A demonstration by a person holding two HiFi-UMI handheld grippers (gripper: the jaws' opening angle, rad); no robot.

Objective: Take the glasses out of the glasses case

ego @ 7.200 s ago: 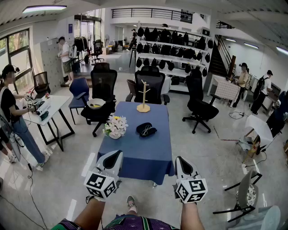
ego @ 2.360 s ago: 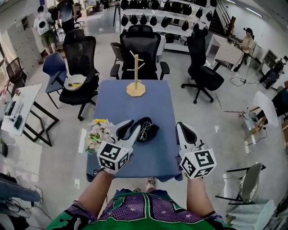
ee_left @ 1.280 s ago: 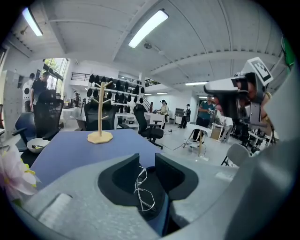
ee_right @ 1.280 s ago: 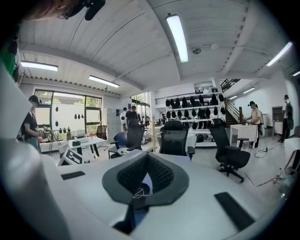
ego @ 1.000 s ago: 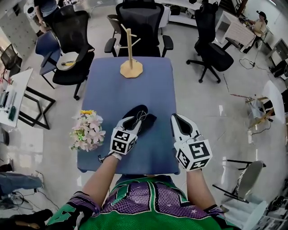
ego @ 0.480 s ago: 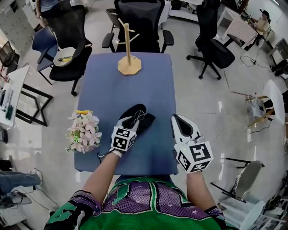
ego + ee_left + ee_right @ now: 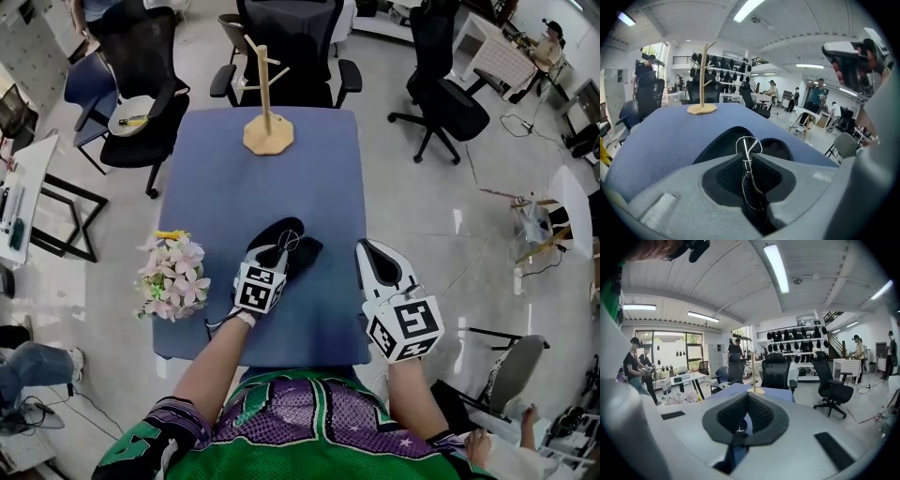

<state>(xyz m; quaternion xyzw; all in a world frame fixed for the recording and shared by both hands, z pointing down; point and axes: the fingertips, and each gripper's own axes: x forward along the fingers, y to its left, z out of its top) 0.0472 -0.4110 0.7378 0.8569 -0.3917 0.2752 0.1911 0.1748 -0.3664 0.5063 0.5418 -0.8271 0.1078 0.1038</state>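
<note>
An open black glasses case (image 7: 302, 249) lies near the front middle of the blue table (image 7: 262, 178). Thin wire-rimmed glasses (image 7: 289, 241) stick up out of it. My left gripper (image 7: 274, 253) reaches into the case from the near side. In the left gripper view my left gripper (image 7: 747, 158) is shut on the glasses (image 7: 749, 144), with the wire rim looping up above the fingertips and the case (image 7: 723, 143) just beyond. My right gripper (image 7: 364, 249) hovers at the table's right edge, apart from the case. In the right gripper view my right gripper (image 7: 747, 396) is shut with nothing in it.
A wooden branch stand (image 7: 265, 131) stands at the table's far end. A bunch of pale flowers (image 7: 173, 277) sits at the left front edge. Black office chairs (image 7: 286, 37) ring the far side, another chair (image 7: 450, 103) is at the right, and a white side table (image 7: 23, 178) is at the left.
Over the earlier frames I walked up to the table and my left gripper reached the case. In the last second both grippers have barely moved.
</note>
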